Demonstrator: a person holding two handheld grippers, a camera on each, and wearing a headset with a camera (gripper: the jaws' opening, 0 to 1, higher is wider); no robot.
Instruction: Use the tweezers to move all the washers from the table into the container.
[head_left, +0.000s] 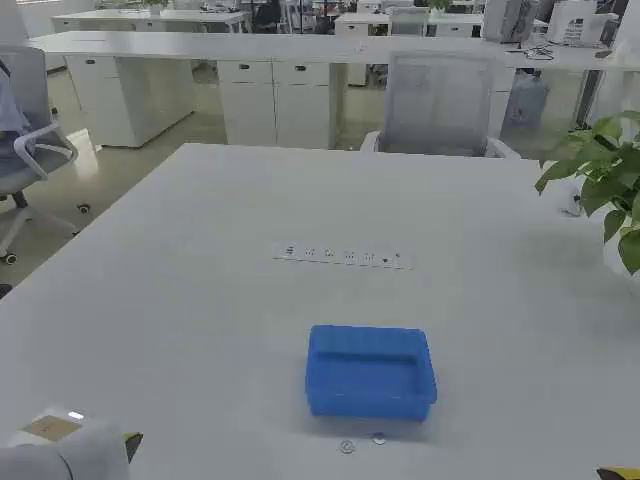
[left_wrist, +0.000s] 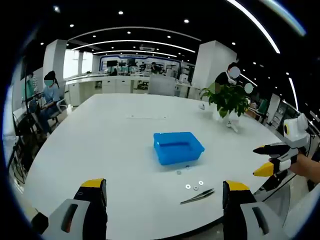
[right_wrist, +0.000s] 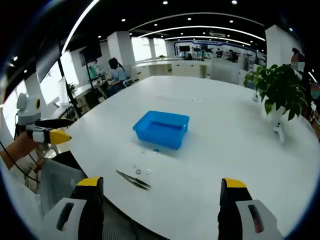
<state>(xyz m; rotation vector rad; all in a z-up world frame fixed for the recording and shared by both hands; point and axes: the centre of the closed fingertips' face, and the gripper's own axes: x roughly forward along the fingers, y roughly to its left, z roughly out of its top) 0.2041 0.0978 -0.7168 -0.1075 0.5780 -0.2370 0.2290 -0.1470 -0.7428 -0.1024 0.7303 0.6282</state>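
Observation:
A blue container (head_left: 370, 370) stands on the white table (head_left: 200, 300), with two washers (head_left: 346, 447) just in front of it. In the left gripper view, washers (left_wrist: 188, 187) lie between the container (left_wrist: 177, 147) and the tweezers (left_wrist: 198, 196), which rest flat near the table edge. My left gripper (left_wrist: 164, 185) is open and empty, held back from the table. My right gripper (right_wrist: 161, 183) is open too, with the tweezers (right_wrist: 134, 180), several washers (right_wrist: 138, 171) and the container (right_wrist: 161, 129) ahead of it. Each gripper shows in the other's view, off the table edge: right (left_wrist: 264, 159), left (right_wrist: 52, 129).
A potted plant (head_left: 605, 175) stands at the table's right side. A socket strip (head_left: 340, 255) is set into the tabletop beyond the container. A grey chair (head_left: 440, 105) sits at the far edge. People sit at other desks in the background.

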